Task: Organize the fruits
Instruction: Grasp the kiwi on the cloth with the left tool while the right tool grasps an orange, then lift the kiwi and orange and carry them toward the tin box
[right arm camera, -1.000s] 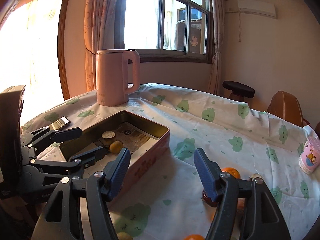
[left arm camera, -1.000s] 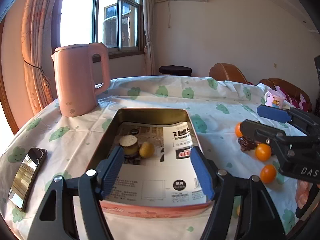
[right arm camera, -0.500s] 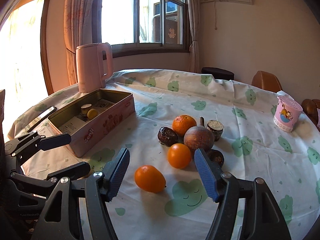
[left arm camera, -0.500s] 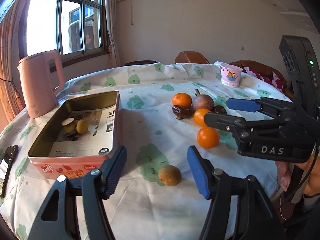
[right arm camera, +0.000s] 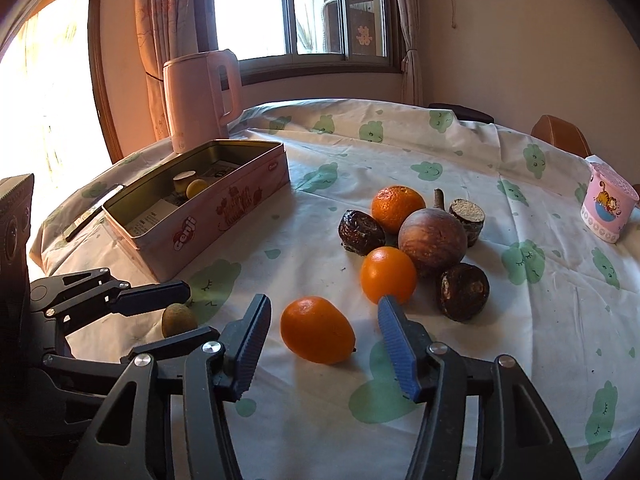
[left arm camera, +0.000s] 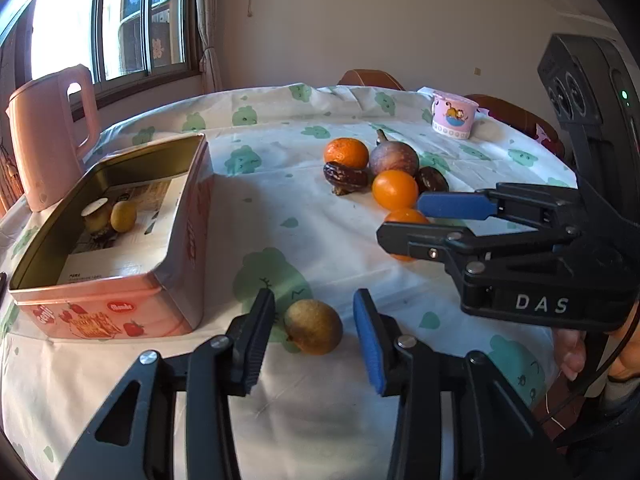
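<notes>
My left gripper (left arm camera: 314, 338) is open, its fingers on either side of a small brownish-yellow fruit (left arm camera: 313, 326) that lies on the tablecloth; the fruit also shows in the right wrist view (right arm camera: 179, 319). My right gripper (right arm camera: 322, 338) is open around an oval orange fruit (right arm camera: 317, 329) on the cloth. Behind it lie a round orange (right arm camera: 388, 275), a tangerine (right arm camera: 398, 208), a large brown-purple fruit (right arm camera: 433, 237) and three dark wrinkled fruits (right arm camera: 464, 292). The pink tin (left arm camera: 108, 308) holds a small yellow fruit (left arm camera: 123, 216) and a cut one (left arm camera: 96, 218).
A pink kettle (left arm camera: 48, 136) stands behind the tin by the window. A pink cartoon cup (right arm camera: 608, 208) stands at the far right. A phone (right arm camera: 94, 212) lies left of the tin. Chairs stand beyond the round table's far edge.
Both grippers swung from the tin to the loose fruits and came down. The left now straddles the brownish-yellow fruit and the right straddles the oval orange fruit.
</notes>
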{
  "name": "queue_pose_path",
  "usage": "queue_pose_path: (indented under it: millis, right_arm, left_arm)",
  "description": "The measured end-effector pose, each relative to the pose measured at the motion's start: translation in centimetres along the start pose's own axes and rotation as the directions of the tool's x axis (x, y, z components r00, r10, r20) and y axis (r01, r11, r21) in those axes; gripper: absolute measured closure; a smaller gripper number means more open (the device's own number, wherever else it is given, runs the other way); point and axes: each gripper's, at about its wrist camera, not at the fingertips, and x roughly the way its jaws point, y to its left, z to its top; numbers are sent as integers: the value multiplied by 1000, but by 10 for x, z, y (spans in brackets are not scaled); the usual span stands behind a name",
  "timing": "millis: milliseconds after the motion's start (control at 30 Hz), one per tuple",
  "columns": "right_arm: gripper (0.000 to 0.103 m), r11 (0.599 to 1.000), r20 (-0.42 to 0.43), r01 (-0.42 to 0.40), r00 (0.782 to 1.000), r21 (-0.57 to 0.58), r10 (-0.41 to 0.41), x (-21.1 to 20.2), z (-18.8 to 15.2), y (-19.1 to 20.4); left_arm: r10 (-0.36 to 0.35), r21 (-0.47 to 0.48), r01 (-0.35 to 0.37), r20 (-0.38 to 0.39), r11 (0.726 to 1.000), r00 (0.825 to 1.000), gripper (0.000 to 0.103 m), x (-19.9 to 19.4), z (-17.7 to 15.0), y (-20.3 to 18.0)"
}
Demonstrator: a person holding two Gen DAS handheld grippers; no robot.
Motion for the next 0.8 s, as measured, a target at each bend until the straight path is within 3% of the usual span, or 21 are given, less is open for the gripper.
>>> queue_pose_path:
  millis: [67, 100, 133, 300, 800]
  right_arm:
    - [54, 1000, -32, -20, 999, -8, 19, 5, 0, 1]
    - [62, 1000, -40, -18, 999, -11, 18, 7, 0, 2]
    - [63, 1000, -46, -13, 999, -11, 13, 8, -1, 2]
    - [64, 1000, -41, -15, 999, -23, 14, 6, -1, 5]
    - [64, 1000, 68, 10, 998, 18, -11, -9, -2, -2]
  left_arm:
    - [1, -2, -1, 6, 1000, 1000, 62, 0, -1, 0]
    - [-4, -3, 4, 8, 1000, 1000, 69, 0, -1, 0]
    - [-1, -1, 1, 10, 1000, 1000, 74, 0, -1, 1]
    - [-24, -12, 25, 15, 1000, 1000, 75, -2, 2, 3]
    - [-6, -8, 7, 101, 1000, 995, 75, -2, 39, -4]
